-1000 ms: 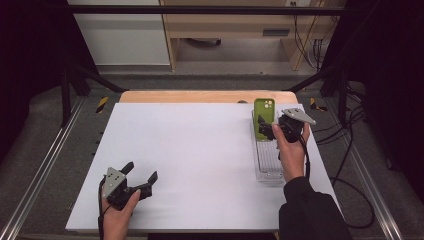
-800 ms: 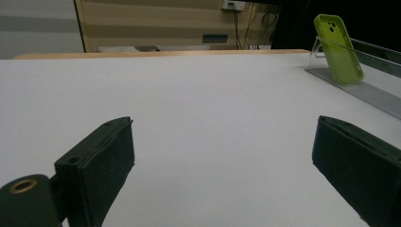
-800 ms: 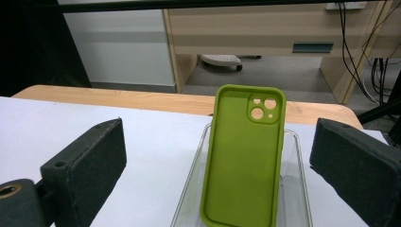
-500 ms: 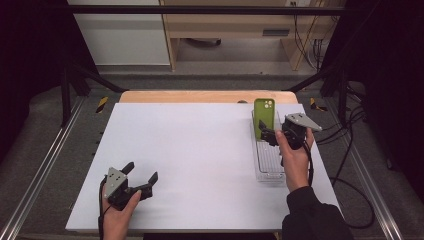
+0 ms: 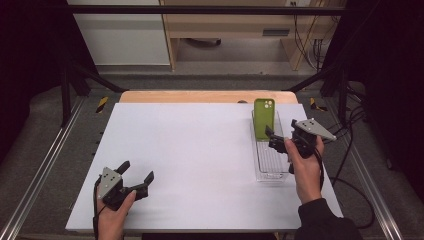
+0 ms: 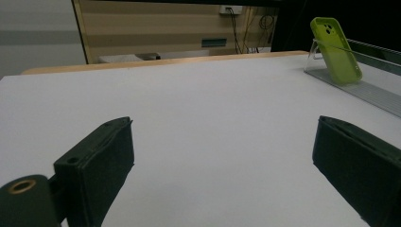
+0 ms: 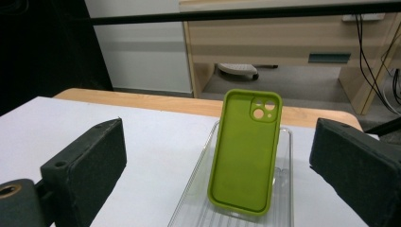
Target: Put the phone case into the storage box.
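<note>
Green phone case (image 5: 263, 118) stands tilted at the far end of the clear ribbed stand (image 5: 270, 160), at the table's 2 o'clock. Right gripper (image 5: 274, 141) beside it, jaws apart, empty. Left gripper (image 5: 135, 177) at 7 o'clock, jaws apart.

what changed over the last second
The right gripper drew back along the clear tray toward the person, away from the green phone case, jaws open and holding nothing. The case stayed propped upright at the tray's far end. The left gripper stayed put, open, at the table's near left.
</note>
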`<control>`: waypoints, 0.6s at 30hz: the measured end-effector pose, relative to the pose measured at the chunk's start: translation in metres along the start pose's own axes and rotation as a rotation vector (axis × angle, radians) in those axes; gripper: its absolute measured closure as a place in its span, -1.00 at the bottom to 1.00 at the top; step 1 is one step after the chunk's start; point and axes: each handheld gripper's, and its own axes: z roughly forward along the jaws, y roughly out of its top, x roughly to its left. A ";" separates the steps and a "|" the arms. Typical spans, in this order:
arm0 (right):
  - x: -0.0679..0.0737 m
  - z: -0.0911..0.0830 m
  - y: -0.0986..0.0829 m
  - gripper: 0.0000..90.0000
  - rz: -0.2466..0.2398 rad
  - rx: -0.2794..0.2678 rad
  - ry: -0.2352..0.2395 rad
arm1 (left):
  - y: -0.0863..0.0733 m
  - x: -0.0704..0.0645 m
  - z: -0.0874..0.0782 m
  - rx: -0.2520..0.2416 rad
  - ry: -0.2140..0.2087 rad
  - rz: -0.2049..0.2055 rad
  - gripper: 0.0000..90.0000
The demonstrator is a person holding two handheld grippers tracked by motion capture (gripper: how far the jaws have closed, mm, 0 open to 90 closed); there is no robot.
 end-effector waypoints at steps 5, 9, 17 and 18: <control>0.001 -0.016 0.007 -0.88 -0.029 -0.025 0.036 | 0.000 0.004 -0.004 -0.001 -0.004 -0.001 -0.87; 0.002 -0.029 0.009 -0.88 -0.061 -0.031 0.062 | 0.000 0.008 -0.009 -0.004 -0.003 -0.003 -0.87; -0.003 -0.051 0.005 -0.88 -0.087 -0.035 0.099 | -0.008 0.013 -0.019 0.001 -0.007 -0.015 -0.87; -0.004 -0.053 0.004 -0.88 -0.096 -0.030 0.103 | -0.007 0.012 -0.019 -0.001 -0.006 -0.015 -0.87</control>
